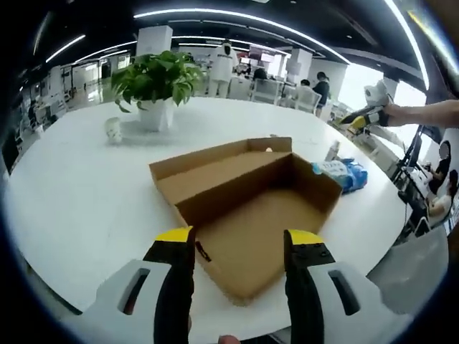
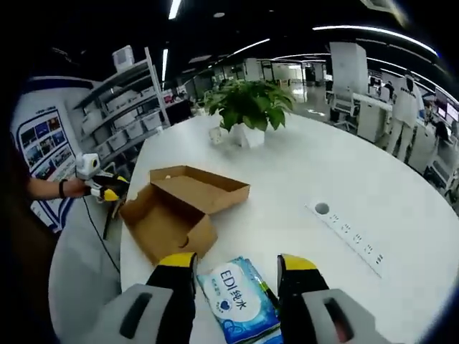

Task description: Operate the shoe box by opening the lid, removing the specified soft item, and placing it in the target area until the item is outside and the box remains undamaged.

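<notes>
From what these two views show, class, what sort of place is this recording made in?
Most likely an open-plan office: rows of desks and chairs under long ceiling strip lights, shelving with storage bins, and a big round white table with a built-in power strip and potted plant.

The left gripper (image 1: 240, 240) hangs with jaws apart over the open shoe box (image 1: 247, 208) on the white table (image 1: 79, 193).

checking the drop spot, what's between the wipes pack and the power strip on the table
Nothing: in the right gripper view the stretch of white table between the wipes pack and the power strip is bare. The open shoe box sits on the pack's other side.
</notes>
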A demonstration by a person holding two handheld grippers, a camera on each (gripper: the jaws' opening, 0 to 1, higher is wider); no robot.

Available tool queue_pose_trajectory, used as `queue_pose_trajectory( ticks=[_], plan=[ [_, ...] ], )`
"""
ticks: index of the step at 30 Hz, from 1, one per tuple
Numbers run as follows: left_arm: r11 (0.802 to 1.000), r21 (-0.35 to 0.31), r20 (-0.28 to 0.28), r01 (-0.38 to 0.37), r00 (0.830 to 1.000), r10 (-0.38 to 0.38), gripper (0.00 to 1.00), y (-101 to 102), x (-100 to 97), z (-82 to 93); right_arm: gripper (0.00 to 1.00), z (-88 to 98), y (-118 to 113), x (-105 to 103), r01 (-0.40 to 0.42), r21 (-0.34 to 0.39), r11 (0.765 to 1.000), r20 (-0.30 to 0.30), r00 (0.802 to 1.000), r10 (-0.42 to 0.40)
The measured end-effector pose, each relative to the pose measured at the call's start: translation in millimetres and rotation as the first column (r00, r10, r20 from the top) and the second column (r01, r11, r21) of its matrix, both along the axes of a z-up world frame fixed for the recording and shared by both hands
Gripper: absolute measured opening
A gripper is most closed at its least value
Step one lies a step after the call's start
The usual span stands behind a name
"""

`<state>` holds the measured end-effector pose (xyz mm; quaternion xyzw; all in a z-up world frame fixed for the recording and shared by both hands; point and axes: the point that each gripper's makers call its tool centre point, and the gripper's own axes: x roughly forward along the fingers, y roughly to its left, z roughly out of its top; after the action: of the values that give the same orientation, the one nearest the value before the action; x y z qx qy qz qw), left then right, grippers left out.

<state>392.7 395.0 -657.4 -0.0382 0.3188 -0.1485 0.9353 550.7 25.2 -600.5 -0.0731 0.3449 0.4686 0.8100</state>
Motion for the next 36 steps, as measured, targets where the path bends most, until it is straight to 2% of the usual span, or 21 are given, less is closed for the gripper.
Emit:
queue_pose_trajectory(
  ticks=[5, 8, 17, 21, 25, 30, 36],
  plan=[
    [0.999, 0.003, -0.031, -0.041, 0.999, 0.041, 0.49, 6, -1.6, -7.6, 0.45, 5.3, 8, -11, 0.018, 0.053, 0.998, 0.000, 1.000, -0.018],
    [0.998, 0.010, -0.049, -0.065, 0.997, 0.065, 0.49, 10, -3.9, -12.8, 0.45, 6.8, 8, -10, 0.033, 0.086, 0.996, -0.003, 0.999, -0.033],
    [0.995, -0.007, -0.097, -0.103, 0.990, 0.101, 0.48, 10, -12.5, -25.8, 0.46, -2.2, 16, -35, 0.036, 0.101, 0.994, -0.016, 0.999, -0.034],
    [0.990, -0.007, -0.146, -0.139, 0.980, 0.136, 0.46, 12, -17.7, -36.9, 0.46, -3.1, 19, -46, 0.042, 0.105, 0.994, -0.020, 0.999, -0.040],
    [0.988, -0.007, -0.166, -0.157, 0.974, 0.154, 0.45, 12, -20.8, -44.1, 0.46, -1.7, 22, -54, 0.052, 0.120, 0.991, -0.022, 0.999, -0.050],
    [0.984, -0.007, -0.189, -0.177, 0.967, 0.172, 0.40, 12, -21.4, -54.5, 0.46, -3.3, 25, -65, 0.052, 0.119, 0.992, -0.027, 0.998, -0.049],
    [0.973, -0.013, -0.216, -0.230, 0.951, 0.222, 0.29, 12, -23.5, -59.9, 0.46, -5.1, 27, -72, 0.049, 0.111, 0.993, -0.030, 0.998, -0.046]
  ],
)
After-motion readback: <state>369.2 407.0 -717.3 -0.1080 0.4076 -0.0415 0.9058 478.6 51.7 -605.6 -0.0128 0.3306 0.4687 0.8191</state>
